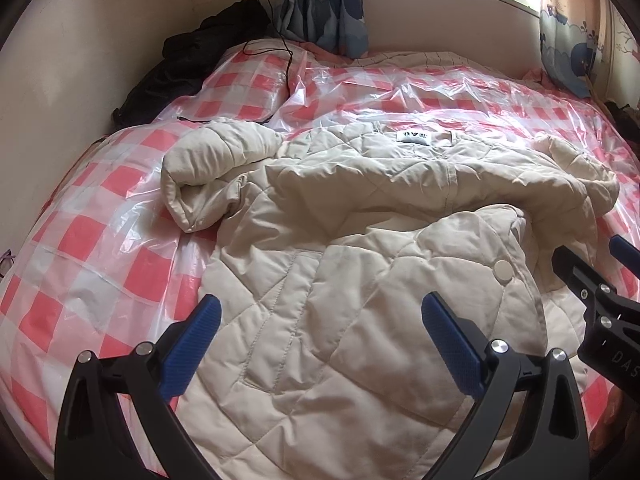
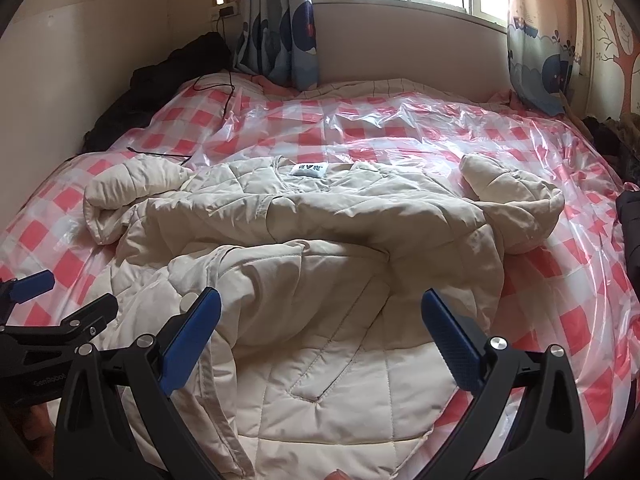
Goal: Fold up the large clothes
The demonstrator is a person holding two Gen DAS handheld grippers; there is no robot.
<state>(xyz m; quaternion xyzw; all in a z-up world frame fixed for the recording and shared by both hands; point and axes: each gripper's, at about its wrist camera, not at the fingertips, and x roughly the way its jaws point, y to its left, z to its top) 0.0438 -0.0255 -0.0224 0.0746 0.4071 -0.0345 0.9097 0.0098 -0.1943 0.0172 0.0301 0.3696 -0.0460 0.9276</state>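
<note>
two grippers hang over the near edge of a bed (image 1: pixel 100 216) covered in clear plastic over pink checks. a black charger cable (image 1: pixel 276 40) trails down from a wall socket onto the far left corner, beside a heap of dark clothes (image 1: pixel 176 68). whale-print curtains (image 2: pixel 280 32) hang at the far edge. the cream quilted coat (image 1: pixel 360 280) lies mid-bed, rumpled, collar label (image 2: pixel 309 168) up, both sleeves curled inward. left gripper (image 1: pixel 320 344) and right gripper (image 2: pixel 320 340) both gape wide, holding nothing.

Pink checked bed cover (image 1: pixel 100 240), black clothes (image 1: pixel 192 60), whale curtains (image 2: pixel 280 32), charger cable (image 1: pixel 276 40)
</note>
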